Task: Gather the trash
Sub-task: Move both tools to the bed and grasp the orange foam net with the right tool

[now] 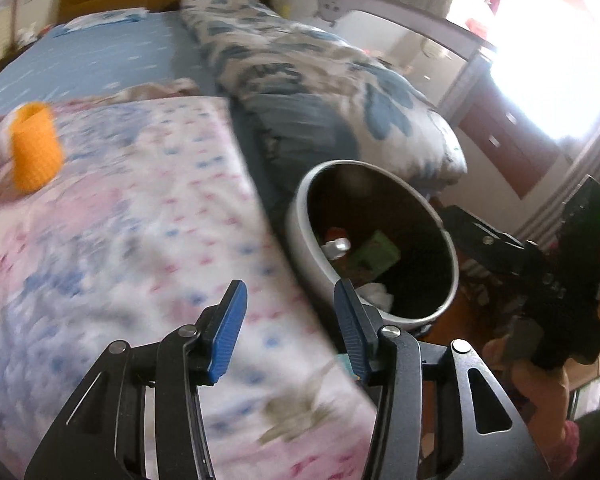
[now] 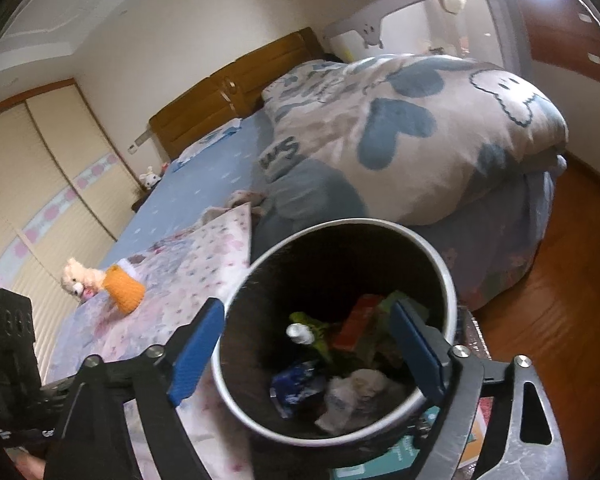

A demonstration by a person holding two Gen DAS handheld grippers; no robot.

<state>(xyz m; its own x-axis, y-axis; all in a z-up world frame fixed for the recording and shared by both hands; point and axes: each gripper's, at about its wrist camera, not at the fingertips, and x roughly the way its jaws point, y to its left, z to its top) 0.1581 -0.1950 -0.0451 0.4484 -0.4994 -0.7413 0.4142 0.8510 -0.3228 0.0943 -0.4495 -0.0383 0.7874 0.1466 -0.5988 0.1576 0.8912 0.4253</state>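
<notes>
Right tool [image 2: 304,352]: jaws spread wide, empty, poised over the trash bin [image 2: 446,276]; wrappers and crumpled paper [image 2: 356,394] lie inside.
Left tool [image 1: 290,320]: jaws apart, empty, above the bed [image 1: 120,240] edge; bin at 1 o'clock.
Orange knitted cup [image 1: 36,146]: on its side, at 10 o'clock from the left tool, the nearer hand.
</notes>
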